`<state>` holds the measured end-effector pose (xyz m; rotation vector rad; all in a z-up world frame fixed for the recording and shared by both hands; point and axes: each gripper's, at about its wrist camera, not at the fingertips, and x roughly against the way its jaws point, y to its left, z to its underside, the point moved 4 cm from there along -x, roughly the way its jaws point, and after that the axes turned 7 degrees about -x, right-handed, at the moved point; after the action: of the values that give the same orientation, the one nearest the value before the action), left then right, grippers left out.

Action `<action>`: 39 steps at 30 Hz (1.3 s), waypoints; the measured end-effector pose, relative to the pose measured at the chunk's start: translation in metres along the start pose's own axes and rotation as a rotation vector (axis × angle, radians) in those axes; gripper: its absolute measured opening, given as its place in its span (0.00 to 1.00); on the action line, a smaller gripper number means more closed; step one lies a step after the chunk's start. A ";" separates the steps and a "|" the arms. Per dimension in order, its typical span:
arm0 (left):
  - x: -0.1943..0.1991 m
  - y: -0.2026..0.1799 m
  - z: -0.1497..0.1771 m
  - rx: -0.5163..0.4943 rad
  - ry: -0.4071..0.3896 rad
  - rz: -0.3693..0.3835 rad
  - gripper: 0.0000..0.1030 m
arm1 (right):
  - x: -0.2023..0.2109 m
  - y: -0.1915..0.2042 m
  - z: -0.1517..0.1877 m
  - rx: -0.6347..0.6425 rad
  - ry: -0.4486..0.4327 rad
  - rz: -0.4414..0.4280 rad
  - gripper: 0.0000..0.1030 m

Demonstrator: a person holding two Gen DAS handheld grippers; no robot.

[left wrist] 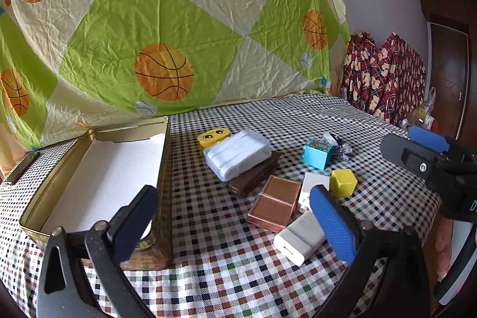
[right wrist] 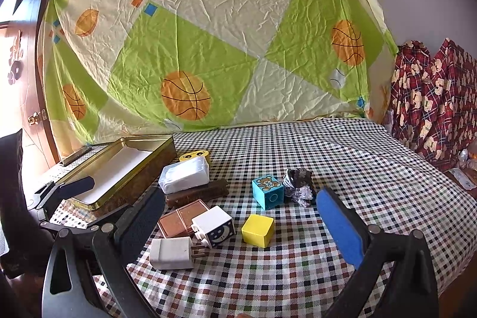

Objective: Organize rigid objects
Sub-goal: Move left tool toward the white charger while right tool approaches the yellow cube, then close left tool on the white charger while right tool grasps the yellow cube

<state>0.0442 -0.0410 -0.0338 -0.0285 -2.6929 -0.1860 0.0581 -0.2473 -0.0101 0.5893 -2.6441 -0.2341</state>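
An open gold tin lined white lies at the left of the checked table. Beside it are a white case on a brown bar, a yellow face block, a blue bear cube, a yellow cube, a copper palette and white chargers. My left gripper is open and empty, between tin and chargers. My right gripper is open and empty over the yellow cube.
A crumpled foil wrapper lies behind the blue cube. A basketball-print sheet hangs behind the table. Red patterned cloth stands at the right edge. A dark flat object lies left of the tin.
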 end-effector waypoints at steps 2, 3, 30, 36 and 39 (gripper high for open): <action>0.000 -0.002 0.000 -0.004 0.003 0.001 1.00 | 0.000 -0.002 0.001 -0.004 0.000 0.000 1.00; -0.001 -0.004 0.000 -0.007 0.005 0.001 1.00 | 0.000 -0.002 0.001 -0.007 0.000 -0.001 1.00; -0.031 -0.060 0.014 -0.242 0.206 0.161 0.72 | -0.024 -0.046 0.018 -0.065 0.070 0.071 1.00; -0.039 -0.072 0.021 -0.281 0.269 0.237 0.41 | -0.030 -0.046 0.021 -0.054 0.088 0.084 1.00; -0.036 -0.072 0.022 -0.280 0.258 0.254 0.37 | -0.034 -0.045 0.023 -0.042 0.103 0.099 1.00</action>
<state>0.0644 -0.1090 -0.0777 -0.4012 -2.3611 -0.4528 0.0924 -0.2710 -0.0546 0.4428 -2.5542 -0.2228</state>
